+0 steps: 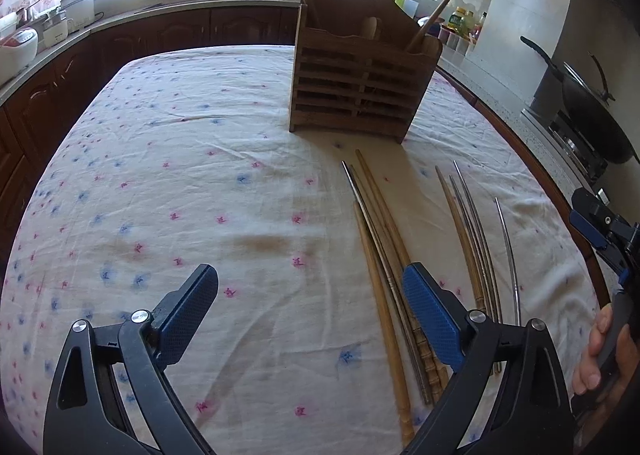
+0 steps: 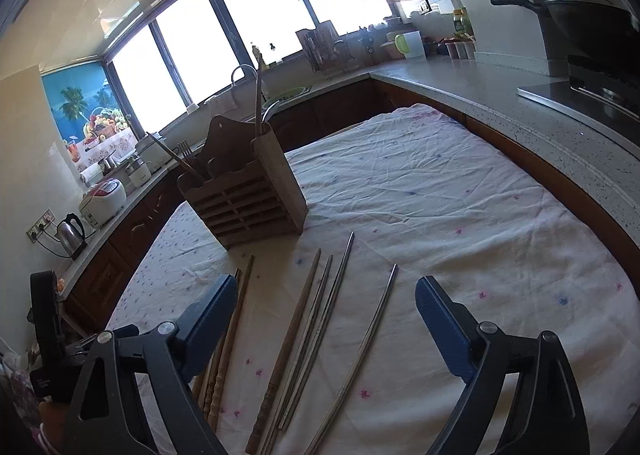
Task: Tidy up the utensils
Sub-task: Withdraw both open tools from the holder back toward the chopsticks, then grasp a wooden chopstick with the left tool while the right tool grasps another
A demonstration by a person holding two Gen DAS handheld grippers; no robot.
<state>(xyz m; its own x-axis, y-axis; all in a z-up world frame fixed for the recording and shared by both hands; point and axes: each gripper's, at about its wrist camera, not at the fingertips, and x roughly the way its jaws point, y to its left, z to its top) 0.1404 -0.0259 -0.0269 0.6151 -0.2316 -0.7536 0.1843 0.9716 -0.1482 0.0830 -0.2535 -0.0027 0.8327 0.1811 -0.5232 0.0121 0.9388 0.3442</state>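
A slatted wooden utensil holder (image 1: 360, 83) stands on the flowered tablecloth (image 1: 180, 175) and holds a few chopsticks and a wooden spoon; it also shows in the right wrist view (image 2: 248, 203). Several wooden chopsticks (image 1: 384, 295) and metal chopsticks (image 1: 476, 223) lie loose in front of it. In the right wrist view the wooden chopsticks (image 2: 292, 335) and a single metal chopstick (image 2: 368, 339) lie below the gripper. My left gripper (image 1: 310, 295) is open and empty, its right finger over the wooden chopsticks. My right gripper (image 2: 326, 311) is open and empty above the chopsticks; it shows at the right edge of the left wrist view (image 1: 600, 231).
Dark wood cabinets and a counter (image 2: 500, 95) wrap around the table. A wok (image 1: 592, 111) sits on a stove at right. A rice cooker (image 2: 104, 199), a kettle (image 2: 72, 235) and a sink with tap (image 2: 280, 95) stand along the far counter.
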